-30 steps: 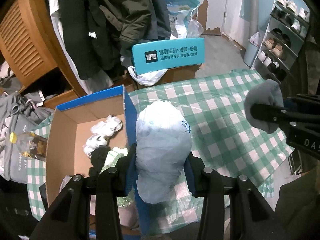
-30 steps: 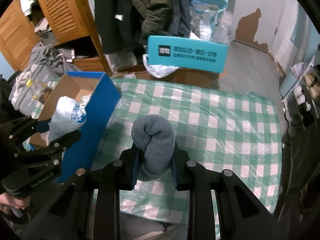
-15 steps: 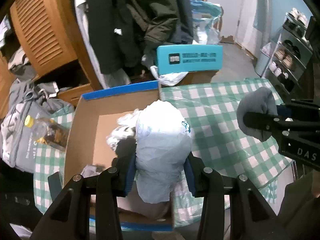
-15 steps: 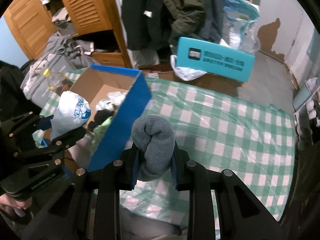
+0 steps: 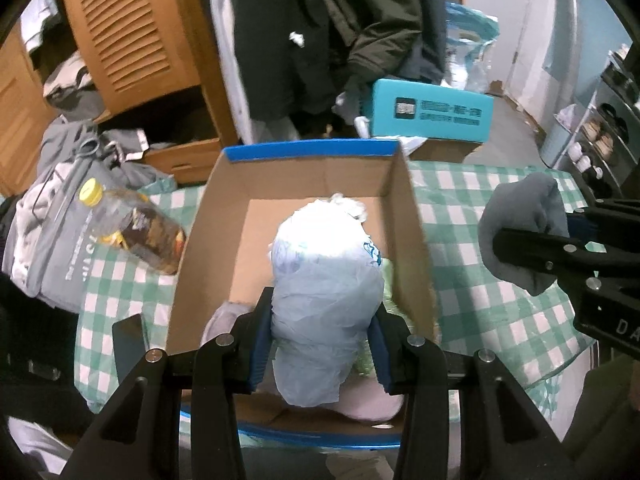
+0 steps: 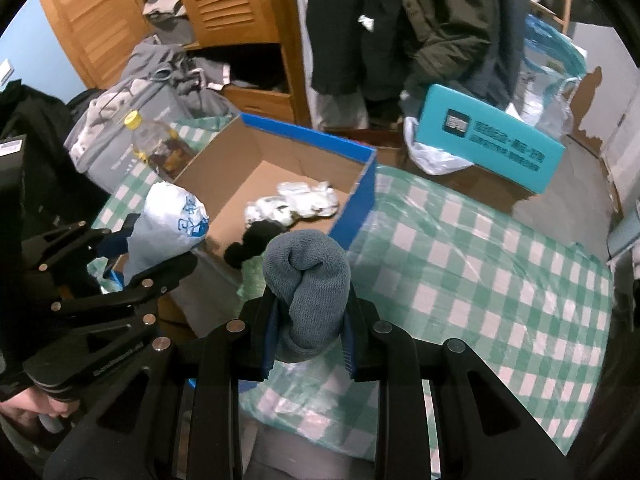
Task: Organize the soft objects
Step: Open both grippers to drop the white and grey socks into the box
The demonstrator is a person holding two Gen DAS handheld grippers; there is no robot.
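Observation:
My left gripper (image 5: 320, 320) is shut on a pale blue plastic bag bundle (image 5: 326, 280) and holds it over the open cardboard box (image 5: 224, 240) with blue outer walls. My right gripper (image 6: 308, 320) is shut on a rolled grey sock (image 6: 308, 280), held above the green checked tablecloth (image 6: 460, 280) just right of the box (image 6: 360, 184). The sock (image 5: 520, 224) also shows at the right of the left wrist view, and the bag (image 6: 168, 224) at the left of the right wrist view. White socks (image 6: 304, 202) and a black one (image 6: 256, 244) lie in the box.
A plastic bottle with a yellow cap (image 5: 132, 224) lies left of the box on a grey bag (image 5: 52, 232). A teal box (image 6: 488, 140) stands beyond the table. Dark coats (image 6: 400, 20) hang behind, beside a wooden wardrobe (image 6: 224, 0). Shoe racks (image 5: 604, 136) stand at the right.
My left gripper has carried the bag leftward from the box's right wall to above the box's inside. My right gripper with the sock has moved left toward the box.

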